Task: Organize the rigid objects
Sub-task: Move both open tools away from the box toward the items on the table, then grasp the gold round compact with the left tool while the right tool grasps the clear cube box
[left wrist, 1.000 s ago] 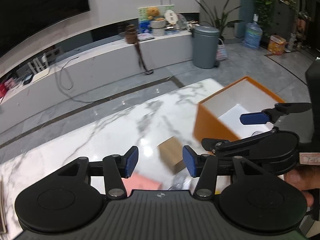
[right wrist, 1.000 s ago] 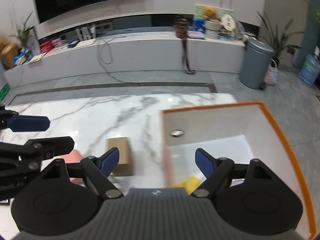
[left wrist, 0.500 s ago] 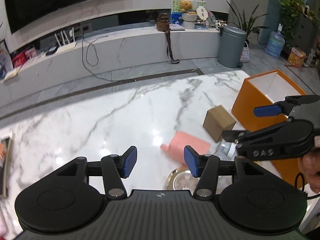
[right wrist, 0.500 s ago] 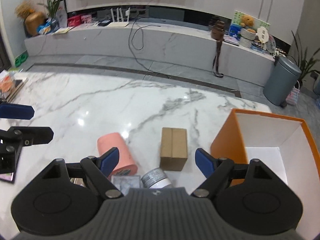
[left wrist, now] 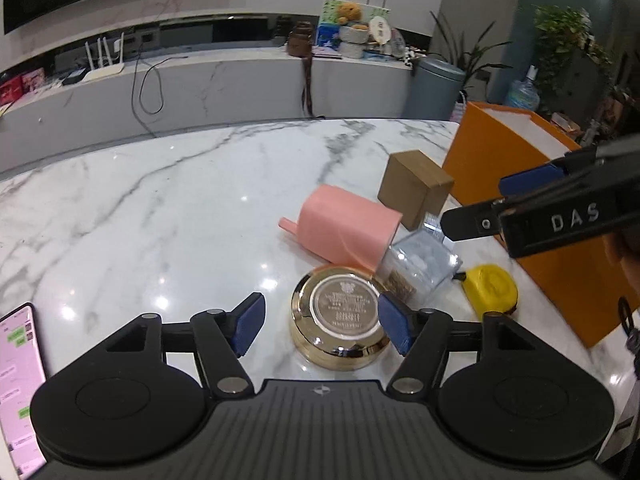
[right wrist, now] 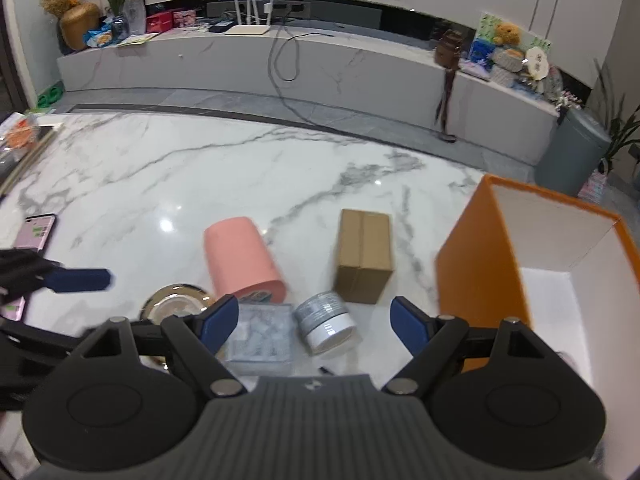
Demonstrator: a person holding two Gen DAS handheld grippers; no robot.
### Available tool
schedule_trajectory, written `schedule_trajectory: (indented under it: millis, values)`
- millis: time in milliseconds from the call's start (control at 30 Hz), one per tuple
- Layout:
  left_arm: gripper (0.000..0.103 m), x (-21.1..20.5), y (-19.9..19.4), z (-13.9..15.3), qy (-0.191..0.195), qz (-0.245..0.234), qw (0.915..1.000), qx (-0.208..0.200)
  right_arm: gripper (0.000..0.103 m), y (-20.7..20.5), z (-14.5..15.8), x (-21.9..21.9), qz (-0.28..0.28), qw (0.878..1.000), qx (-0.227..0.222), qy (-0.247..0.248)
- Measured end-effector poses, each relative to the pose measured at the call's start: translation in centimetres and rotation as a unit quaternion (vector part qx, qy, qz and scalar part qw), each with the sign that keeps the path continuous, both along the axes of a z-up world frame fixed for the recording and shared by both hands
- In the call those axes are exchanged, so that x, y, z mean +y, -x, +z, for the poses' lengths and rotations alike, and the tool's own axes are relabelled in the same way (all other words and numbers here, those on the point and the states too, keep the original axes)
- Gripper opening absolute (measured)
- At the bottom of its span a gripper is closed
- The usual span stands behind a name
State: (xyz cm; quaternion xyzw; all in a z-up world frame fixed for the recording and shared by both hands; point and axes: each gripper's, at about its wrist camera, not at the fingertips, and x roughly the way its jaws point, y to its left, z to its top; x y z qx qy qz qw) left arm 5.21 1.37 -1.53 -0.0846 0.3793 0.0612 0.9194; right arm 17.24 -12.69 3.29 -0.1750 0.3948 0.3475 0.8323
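A marble table carries a cluster of small things, taken here in relation to the orange box that stands open-topped at its right edge. The brown carton sits just beside the box's near wall, on the side away from the table edge. The pink cup lies on its side beyond the carton, farther from the box, its open end turned toward a clear plastic case. A yellow tape measure rests close against the foot of the box. The gold round tin lies farthest from the box among the cluster, next to the clear case. A grey-and-white jar lies tipped between the clear case and the box, in front of the carton. A phone with a lit pink screen lies well apart from the box, at the table's opposite side. The left gripper has its jaws opening, the gold tin between the blue pads without visible contact. The right gripper stands wide apart over the jar and the clear case, holding nothing.
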Motion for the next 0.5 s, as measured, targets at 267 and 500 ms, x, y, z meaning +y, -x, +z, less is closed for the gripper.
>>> schedule_trajectory:
  millis: [267,500]
  values:
    - [0.087,-0.9,-0.4,-1.3,-0.019,-0.039,0.9991,-0.006,0.082,0.8,-1.4,0.4,0.01,1.0,0.017,0.007]
    - [0.088,-1.7,-2.0,-2.6,-0.034,-0.058,0.9976,-0.013,0.082,0.7,-2.1,0.3,0.01,1.0,0.021,0.016]
